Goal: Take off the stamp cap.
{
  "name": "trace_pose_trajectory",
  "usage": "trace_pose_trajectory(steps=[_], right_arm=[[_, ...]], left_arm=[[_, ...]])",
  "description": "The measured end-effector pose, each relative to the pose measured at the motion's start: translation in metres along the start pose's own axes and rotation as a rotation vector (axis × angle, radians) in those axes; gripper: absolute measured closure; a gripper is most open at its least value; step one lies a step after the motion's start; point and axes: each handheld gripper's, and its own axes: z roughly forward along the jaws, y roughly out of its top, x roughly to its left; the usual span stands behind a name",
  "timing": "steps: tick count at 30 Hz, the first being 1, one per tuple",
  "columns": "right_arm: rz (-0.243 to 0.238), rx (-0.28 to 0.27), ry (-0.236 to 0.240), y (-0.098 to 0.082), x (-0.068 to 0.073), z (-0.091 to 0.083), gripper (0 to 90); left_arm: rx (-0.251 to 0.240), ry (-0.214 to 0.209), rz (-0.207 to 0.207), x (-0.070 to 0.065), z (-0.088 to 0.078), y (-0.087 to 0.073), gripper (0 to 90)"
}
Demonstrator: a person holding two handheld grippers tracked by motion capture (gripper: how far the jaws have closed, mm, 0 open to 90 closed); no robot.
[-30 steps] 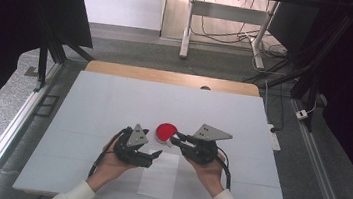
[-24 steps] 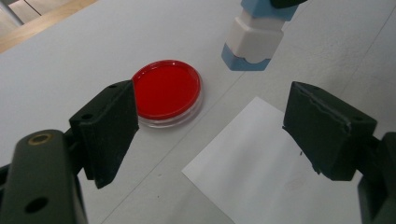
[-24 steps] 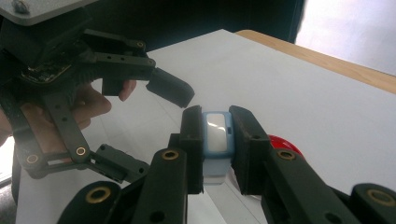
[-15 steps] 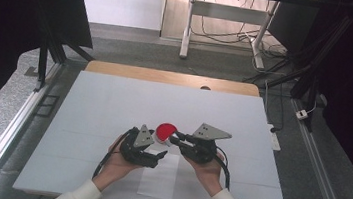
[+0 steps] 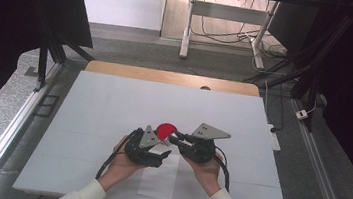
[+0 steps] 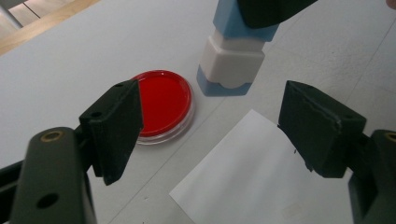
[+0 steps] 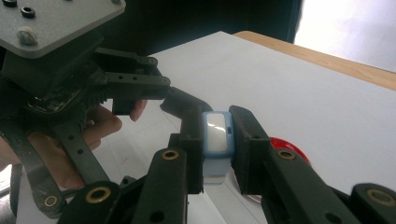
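Note:
A small blue-and-white block stands upright just above the table, and my right gripper is shut on it. Beside it on the white table lies a round red dish with a clear rim, seen also as the dish between both hands. My left gripper is open; its jaws have just been closing a little, with nothing pressed between them. It points at the block and the dish from close by. In the high view the left gripper sits just left of the right gripper.
A white sheet of paper lies on the table under and in front of both hands. A wooden strip runs along the far edge. Metal frame rails flank the table.
My left hand has shifted right, closer to the dish and the right gripper, and its jaws have narrowed slightly. The right gripper has held still with the block.

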Motion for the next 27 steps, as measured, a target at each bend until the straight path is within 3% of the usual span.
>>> trace_pose_trajectory(steps=[12, 27], right_arm=[[0.018, -0.006, -0.003, -0.0008, -0.0012, 0.0005, 75.1], [0.036, -0.012, 0.003, -0.0023, -0.002, 0.0013, 75.1]], left_arm=[[-0.013, 0.021, 0.026, -0.0028, 0.0037, 0.0003, 36.9], [-0.007, 0.027, 0.056, -0.0055, 0.0079, 0.0004, 46.8]])
